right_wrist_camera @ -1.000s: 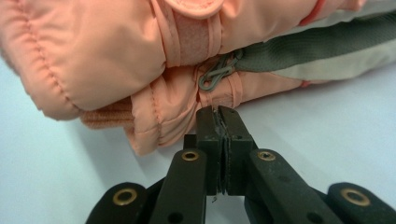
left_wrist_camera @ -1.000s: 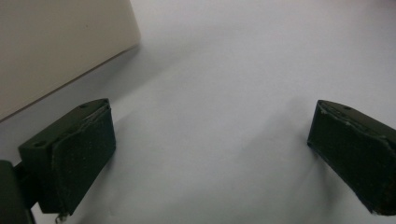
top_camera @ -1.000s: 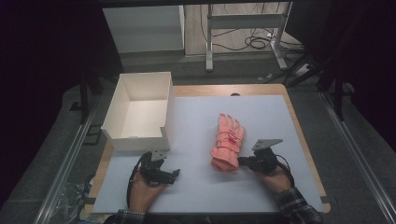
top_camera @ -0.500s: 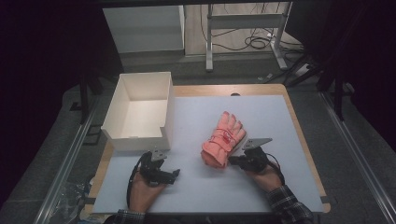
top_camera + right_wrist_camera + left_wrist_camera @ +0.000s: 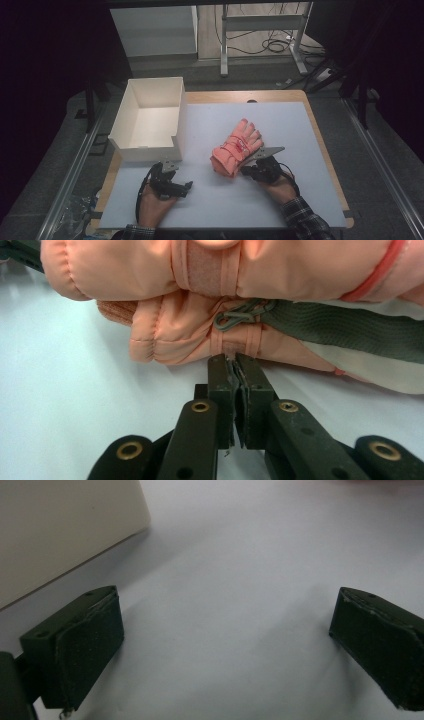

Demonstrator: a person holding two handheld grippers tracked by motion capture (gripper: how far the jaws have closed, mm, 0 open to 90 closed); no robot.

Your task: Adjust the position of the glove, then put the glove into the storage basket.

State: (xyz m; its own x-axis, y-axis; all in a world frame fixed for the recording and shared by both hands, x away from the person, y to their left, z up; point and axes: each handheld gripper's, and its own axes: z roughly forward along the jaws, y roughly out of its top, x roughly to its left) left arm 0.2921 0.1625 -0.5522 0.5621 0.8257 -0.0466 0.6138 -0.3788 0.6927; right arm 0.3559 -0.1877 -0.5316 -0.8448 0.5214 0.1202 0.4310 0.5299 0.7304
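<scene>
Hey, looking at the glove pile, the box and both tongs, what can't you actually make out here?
- Whether the shut right tongs pinch the glove fabric or merely touch its edge: right gripper view, contact hidden at the tips.
- How many gloves are stacked: high view, too small; right gripper view crops them at the top.
- The box near inner wall: high view, hidden by its rim.
- Left tongs gap: high view, too small.

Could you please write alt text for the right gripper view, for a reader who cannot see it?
The right gripper, its black jaws closed together, pinches the edge of the lower of two stacked pink gloves lying on a white table. A grey strap and a small metal clip run along the gloves' near side.
</scene>
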